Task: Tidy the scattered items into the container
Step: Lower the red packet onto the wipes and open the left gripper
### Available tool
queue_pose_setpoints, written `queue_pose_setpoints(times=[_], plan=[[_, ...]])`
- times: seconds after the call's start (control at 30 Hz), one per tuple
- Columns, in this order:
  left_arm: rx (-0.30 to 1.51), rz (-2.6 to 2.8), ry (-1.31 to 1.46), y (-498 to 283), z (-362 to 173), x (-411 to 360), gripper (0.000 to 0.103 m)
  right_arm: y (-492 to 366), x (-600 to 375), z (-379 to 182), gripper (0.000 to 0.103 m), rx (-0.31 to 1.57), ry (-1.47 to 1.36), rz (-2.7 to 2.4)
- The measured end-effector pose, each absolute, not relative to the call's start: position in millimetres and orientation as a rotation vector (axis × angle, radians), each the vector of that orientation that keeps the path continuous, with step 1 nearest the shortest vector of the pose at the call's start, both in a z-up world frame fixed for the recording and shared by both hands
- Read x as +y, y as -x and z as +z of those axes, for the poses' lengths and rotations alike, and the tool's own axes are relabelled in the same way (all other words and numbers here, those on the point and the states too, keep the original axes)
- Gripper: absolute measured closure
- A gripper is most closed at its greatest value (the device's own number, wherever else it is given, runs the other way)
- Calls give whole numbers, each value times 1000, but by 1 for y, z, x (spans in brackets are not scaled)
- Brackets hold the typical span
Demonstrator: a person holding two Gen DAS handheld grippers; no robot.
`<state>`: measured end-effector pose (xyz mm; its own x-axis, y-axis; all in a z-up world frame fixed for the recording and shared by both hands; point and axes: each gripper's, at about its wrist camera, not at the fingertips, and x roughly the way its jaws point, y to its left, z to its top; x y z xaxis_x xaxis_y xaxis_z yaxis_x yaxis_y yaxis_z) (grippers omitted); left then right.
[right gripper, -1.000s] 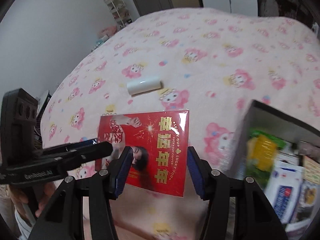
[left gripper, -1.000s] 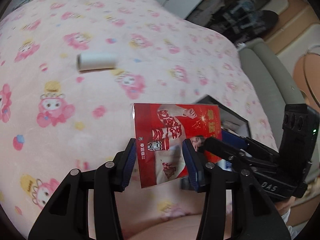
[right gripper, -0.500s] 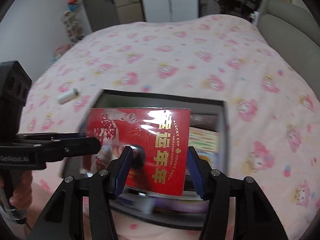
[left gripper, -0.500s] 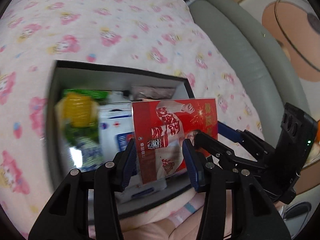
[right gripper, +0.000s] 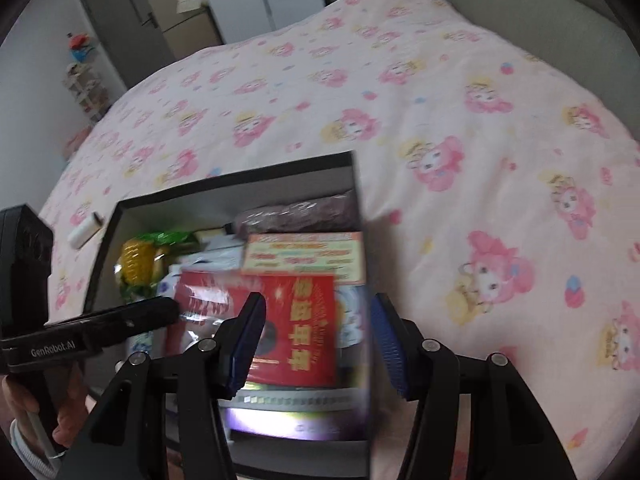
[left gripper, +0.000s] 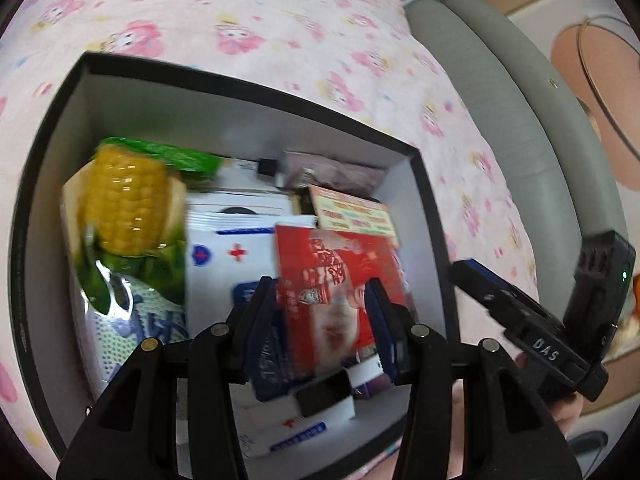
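Pink bedspread [right gripper: 460, 100] | one box [left gripper: 248, 116] | one red packet [left gripper: 340, 276] clamped by left gripper [left gripper: 322, 320] | right gripper [right gripper: 316, 344] grip unclear

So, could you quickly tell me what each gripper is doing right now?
Left gripper: shut on the red packet, over the box.
Right gripper: packet between its jaws; grip cannot be told.

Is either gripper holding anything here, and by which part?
The left gripper holds the red packet by its lower edge, over the box. The right gripper straddles the packet's other end; whether it grips cannot be told.
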<state>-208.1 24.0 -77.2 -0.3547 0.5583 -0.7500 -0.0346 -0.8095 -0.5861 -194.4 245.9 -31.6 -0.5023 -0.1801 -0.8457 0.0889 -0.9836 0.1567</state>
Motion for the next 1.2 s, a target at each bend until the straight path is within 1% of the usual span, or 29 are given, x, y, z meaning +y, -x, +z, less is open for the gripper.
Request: queue_pose_setpoints(times=[0.1,0.17,0.27,0.37,0.5,0.6,0.7,0.8,0.87,0.93,1.2], plan=[[-596,2287,1520,204,-70,26,58,193,248,-34,51,-197,-1480,-2546],[-547,2302,1545,199,-66,27,59,192,240,-38,51,-198,-1487,-2484],[-494,2296,1605,193,-67,29,59,190,223,-45,51,-139,-1488,-2410],[-444,2308,1624,190,-67,30,60,185,211,-54,51,-24,-1517,-2418],[-496,2276,1622,190,-71,29,61,173,200,-47,51,12,-1440,-2399],[-504,2288,1622,193,-74,29,64,175,196,-57,51,45,-1496,-2368],[-443,2256,1665,193,-77,39,64,183,201,-74,51,26,-1599,-2328],[-355,2184,1691,190,-80,56,64,184,203,-74,51,-14,-1605,-2292],[-283,2176,1689,186,-80,66,64,184,206,-74,45,-73,-1605,-2235],[-236,2189,1677,185,-80,71,64,185,210,-72,45,-122,-1604,-2217],[-209,2250,1620,186,-80,71,62,185,213,-59,45,-14,-1576,-2347]])
